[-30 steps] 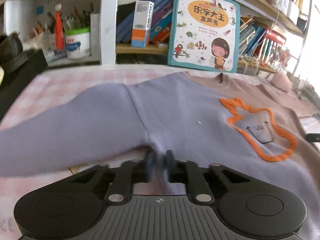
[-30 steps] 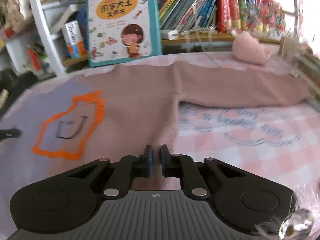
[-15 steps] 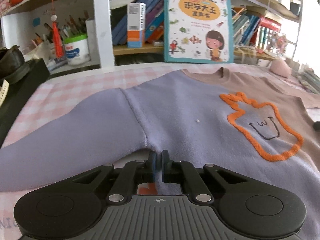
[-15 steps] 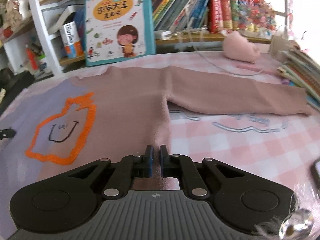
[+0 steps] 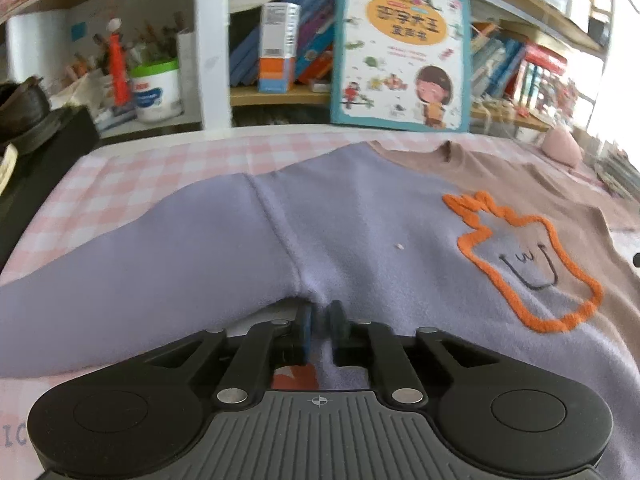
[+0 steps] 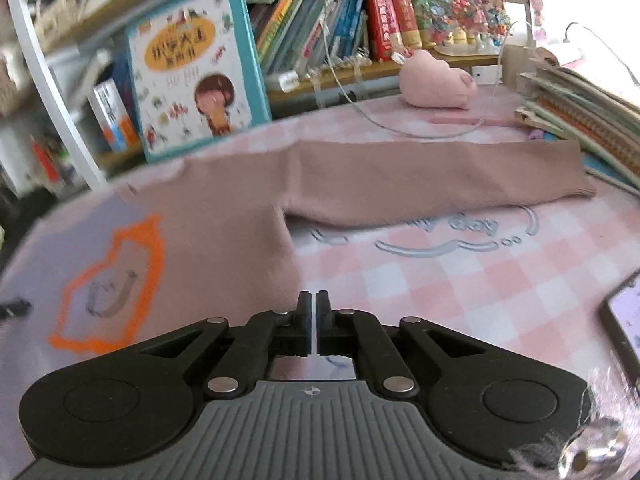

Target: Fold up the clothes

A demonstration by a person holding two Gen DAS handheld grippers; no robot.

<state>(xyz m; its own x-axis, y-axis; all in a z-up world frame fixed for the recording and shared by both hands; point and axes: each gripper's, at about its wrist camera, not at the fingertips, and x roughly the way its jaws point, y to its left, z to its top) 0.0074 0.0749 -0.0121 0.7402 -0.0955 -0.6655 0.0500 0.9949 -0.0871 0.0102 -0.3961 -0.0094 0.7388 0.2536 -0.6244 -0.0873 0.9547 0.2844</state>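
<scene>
Pink-and-white checked cloth (image 5: 132, 168) covers the work surface, with bookshelves (image 5: 280, 96) behind it.

Left wrist view: one sweater (image 5: 360, 232) lies flat on the cloth, lavender on its left half, brown on its right, with one orange-outlined face patch (image 5: 524, 264) on the chest. The lavender sleeve (image 5: 140, 272) extends toward the left edge of the frame. The left gripper (image 5: 320, 318) is at the underarm seam, jaws nearly together with a fold of lavender fabric pinched between them. One picture book (image 5: 400, 48) stands upright at the back. One white tub (image 5: 156, 90) and one red tassel (image 5: 118, 68) appear only in this view.

Right wrist view: the brown sleeve (image 6: 432, 176) lies stretched out to the right, fully visible only here. The right gripper (image 6: 313, 300) sits at the brown side edge of the sweater, jaws drawn together to a thin slit; whether fabric is caught between them cannot be told. Seen only here: one pink plush toy (image 6: 436, 86), one stack of notebooks (image 6: 580, 112), one phone (image 6: 624, 320) at the right edge and one white cable (image 6: 400, 128). The same picture book (image 6: 192, 68) appears at upper left.
</scene>
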